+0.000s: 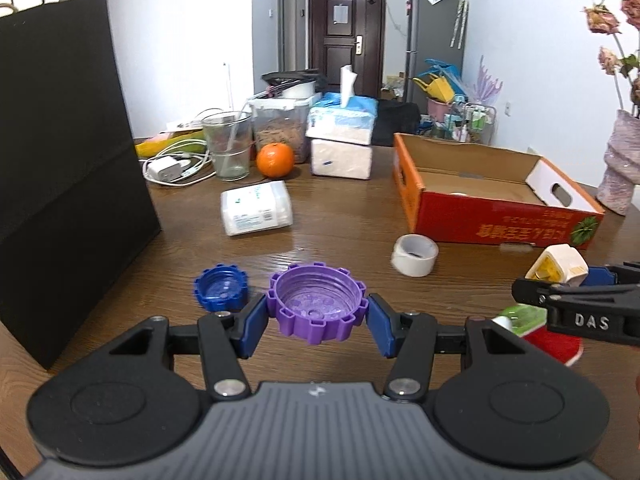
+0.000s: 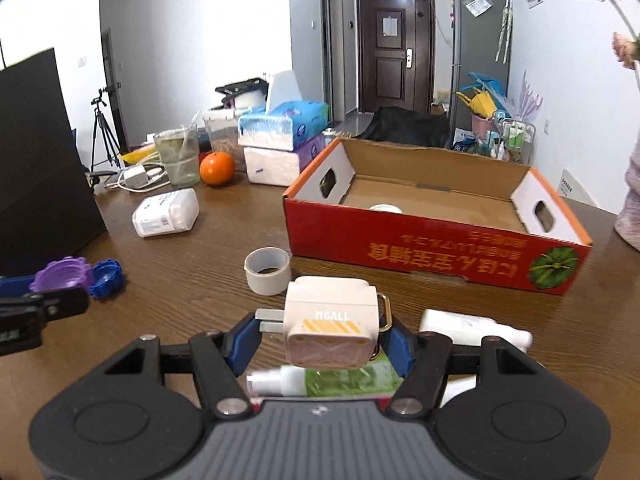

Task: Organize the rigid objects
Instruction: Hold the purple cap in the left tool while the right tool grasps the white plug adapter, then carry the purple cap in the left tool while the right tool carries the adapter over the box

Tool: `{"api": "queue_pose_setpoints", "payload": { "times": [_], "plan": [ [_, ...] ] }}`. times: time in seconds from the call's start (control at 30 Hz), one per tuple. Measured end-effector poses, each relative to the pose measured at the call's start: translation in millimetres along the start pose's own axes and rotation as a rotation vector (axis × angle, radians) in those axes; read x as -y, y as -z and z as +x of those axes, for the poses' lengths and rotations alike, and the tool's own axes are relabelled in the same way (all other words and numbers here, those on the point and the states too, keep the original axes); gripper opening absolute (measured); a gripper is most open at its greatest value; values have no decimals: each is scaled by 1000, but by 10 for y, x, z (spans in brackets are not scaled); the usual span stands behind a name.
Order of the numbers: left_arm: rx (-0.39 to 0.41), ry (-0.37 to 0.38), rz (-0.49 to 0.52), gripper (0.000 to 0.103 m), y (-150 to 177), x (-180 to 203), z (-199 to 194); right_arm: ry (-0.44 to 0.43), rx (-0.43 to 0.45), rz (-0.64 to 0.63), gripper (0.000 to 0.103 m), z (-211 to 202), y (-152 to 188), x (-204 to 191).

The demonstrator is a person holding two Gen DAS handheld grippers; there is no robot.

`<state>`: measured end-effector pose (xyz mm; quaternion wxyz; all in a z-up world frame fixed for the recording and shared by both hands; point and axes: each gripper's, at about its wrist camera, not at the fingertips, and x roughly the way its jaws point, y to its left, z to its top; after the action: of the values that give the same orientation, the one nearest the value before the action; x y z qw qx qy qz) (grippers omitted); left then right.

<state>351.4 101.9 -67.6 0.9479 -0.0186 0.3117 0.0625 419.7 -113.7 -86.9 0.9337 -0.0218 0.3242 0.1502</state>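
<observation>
My left gripper is shut on a purple ridged cap, open side up, just above the wooden table. A smaller blue cap lies on the table just left of it. My right gripper is shut on a cream charger plug marked MCALL, its metal prongs pointing left. Under it lies a green and white spray bottle. A white tape roll stands on the table ahead. The red cardboard box stands open behind it, with a white round thing inside.
A big black paper bag stands at the left. A white plastic container lies mid-table. A glass, an orange, cables and tissue packs crowd the far edge. A vase stands at the right. A white tube lies beside my right gripper.
</observation>
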Motion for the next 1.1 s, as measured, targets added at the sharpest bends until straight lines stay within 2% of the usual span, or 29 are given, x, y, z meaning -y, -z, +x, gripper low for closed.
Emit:
{"api": "queue_pose_setpoints", "payload": {
  "times": [0.43,0.77,1.1],
  "plan": [
    [24,58,64,55,-22,576,-215,3,91,18,64,-766,236,399],
    [65,81,115,55,-187,989,-385,40,150,53,64,-1062,193,749],
    [93,98,145,55,-360,1283,-476,52,188,54,64,-1193,56,880]
  ]
}}
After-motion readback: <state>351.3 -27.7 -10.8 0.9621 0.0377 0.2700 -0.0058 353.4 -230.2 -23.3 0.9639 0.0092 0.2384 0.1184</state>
